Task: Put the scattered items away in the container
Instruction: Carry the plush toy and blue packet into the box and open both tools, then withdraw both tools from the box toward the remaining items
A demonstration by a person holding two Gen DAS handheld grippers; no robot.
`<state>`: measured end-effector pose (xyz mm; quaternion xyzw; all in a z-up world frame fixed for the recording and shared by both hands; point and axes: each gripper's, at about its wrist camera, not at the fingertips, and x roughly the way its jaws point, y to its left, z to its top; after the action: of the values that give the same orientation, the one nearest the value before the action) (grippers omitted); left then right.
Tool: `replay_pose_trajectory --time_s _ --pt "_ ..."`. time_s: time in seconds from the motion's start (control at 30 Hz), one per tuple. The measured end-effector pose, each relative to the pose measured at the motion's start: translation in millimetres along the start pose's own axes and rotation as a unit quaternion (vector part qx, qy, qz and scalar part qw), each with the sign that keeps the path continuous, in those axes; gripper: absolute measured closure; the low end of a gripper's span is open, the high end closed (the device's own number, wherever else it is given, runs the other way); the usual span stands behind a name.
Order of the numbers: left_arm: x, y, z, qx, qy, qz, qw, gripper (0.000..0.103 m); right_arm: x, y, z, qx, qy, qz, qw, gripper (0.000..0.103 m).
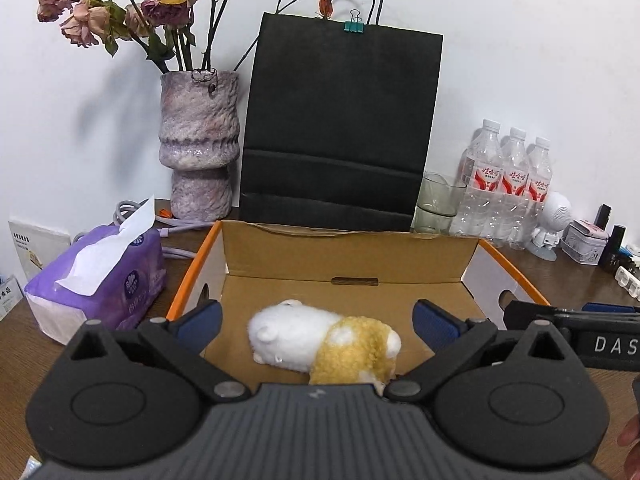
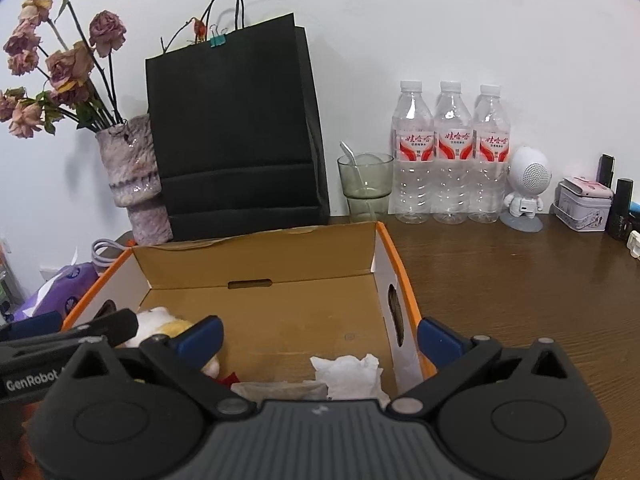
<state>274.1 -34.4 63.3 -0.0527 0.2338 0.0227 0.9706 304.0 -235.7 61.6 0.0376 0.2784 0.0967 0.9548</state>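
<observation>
- Left gripper point(image 1: 316, 322) is spread wide, nothing in it, hanging over the plush hamster point(image 1: 320, 340) lying in the cardboard box point(image 1: 344, 258).
- Right gripper point(image 2: 320, 338) is wide apart too, empty, above a crumpled tissue point(image 2: 348, 374) in the box's near right corner.

Both views are evenly and fairly brightly lit, soft indoor light with no harsh highlights; the white wall point(image 1: 520, 60) reads pale blue-grey and dims toward the corners, where the fisheye circle cuts off into dark vignette. The dried roses point(image 1: 160, 0) throw a faint, diffuse shadow down-left on the wall; the black paper bag point(image 2: 232, 128) stays near featureless, detail lost in its dark face. A mild sheen lies on the wooden table point(image 2: 520, 272) at the right; the water bottles point(image 2: 452, 152) show small glints. Straight edges bow strongly toward the frame borders; the nearest tool parts look slightly soft, the centre sharp.
</observation>
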Motion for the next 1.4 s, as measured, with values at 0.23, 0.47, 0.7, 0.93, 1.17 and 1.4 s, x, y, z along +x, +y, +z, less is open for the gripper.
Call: replay_pose_trajectory --time_s 0.23,0.47,0.7,0.93,1.17,1.4 --pt "-1 0 1 0.0 -0.001 0.0 1.0 0.0 -2 2 0 -0.002 -0.002 -0.001 1.0 0.0" --pt "-4 0 3 -0.002 -0.005 -0.001 1.0 0.0 -4 1 1 -0.002 -0.004 -0.001 1.0 0.0" --pt "-10 -1 3 -0.006 -0.007 0.001 1.0 0.0 -8 2 3 -0.002 -0.008 0.001 1.0 0.0" --pt "-42 7 0 -0.007 -0.022 -0.019 0.9996 0.0 -38 4 0 -0.014 -0.026 0.003 1.0 0.0" --pt "-81 19 -11 0.001 -0.031 -0.022 0.9993 0.0 -68 1 -21 -0.02 -0.022 -0.005 1.0 0.0" --pt "-116 42 -27 0.003 -0.039 -0.014 0.9991 0.0 -94 -1 -53 -0.032 -0.009 -0.016 0.999 0.0"
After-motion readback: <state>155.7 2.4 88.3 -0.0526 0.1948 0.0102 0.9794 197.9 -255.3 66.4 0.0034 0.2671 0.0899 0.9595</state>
